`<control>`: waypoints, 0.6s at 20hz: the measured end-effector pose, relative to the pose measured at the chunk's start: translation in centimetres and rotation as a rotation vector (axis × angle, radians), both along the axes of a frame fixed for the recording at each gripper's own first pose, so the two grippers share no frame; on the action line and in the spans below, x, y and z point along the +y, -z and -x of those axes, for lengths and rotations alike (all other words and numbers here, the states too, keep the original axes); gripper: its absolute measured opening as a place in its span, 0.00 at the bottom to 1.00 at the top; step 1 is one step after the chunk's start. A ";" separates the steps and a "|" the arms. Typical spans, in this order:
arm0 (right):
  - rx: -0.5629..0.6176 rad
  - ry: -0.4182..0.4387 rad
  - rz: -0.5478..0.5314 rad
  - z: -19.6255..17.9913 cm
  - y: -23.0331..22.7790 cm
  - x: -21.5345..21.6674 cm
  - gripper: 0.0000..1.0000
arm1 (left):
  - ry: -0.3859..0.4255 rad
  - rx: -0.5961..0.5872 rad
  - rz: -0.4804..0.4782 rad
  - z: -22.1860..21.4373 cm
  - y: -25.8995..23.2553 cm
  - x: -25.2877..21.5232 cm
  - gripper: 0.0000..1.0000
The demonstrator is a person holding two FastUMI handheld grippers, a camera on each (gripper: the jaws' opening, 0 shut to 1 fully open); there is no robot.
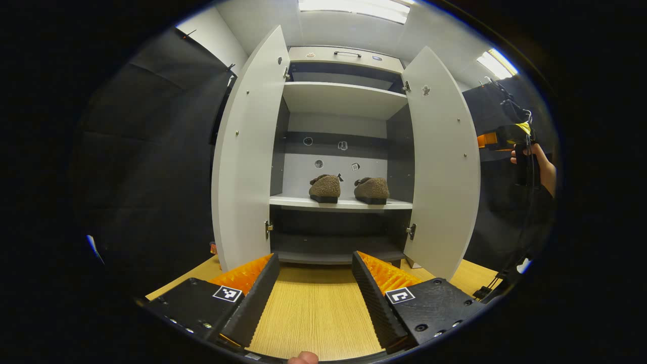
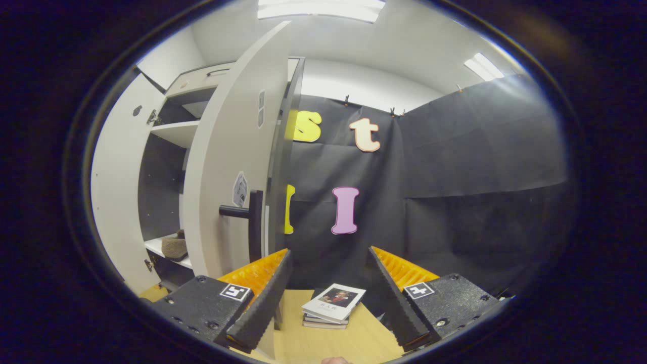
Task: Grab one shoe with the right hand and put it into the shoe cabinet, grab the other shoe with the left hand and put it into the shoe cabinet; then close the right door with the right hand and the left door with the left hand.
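The left gripper (image 1: 316, 298) hangs with fingers spread wide and nothing between them, over a pale wood-grain table (image 1: 313, 313). Ahead stands the shoe cabinet (image 1: 343, 101), pale grey, both doors swung out. Two brown fuzzy shoes (image 1: 325, 188) (image 1: 371, 190) sit side by side on its middle shelf (image 1: 338, 203). The right gripper (image 2: 328, 298) is wide too, empty, just beside the right door (image 2: 227, 167) and its dark handle (image 2: 252, 222); a stack of books (image 2: 331, 306) lies on the table beyond

We see two fuzzy brown shoes (image 1: 349, 189) sitting side by side on the shoe cabinet's (image 1: 343, 96) middle shelf, both doors (image 1: 247, 151) wide open.
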State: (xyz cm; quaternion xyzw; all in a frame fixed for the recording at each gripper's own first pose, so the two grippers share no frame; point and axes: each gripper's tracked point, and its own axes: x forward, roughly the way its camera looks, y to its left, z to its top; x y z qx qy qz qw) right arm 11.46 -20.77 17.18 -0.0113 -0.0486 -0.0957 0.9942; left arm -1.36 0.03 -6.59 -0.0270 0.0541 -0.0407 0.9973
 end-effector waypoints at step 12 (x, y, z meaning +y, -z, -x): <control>0.000 -0.114 -0.068 0.1 0.4 6.4 0.95 | -0.010 0.017 -0.016 0.1 0.9 1.2 0.88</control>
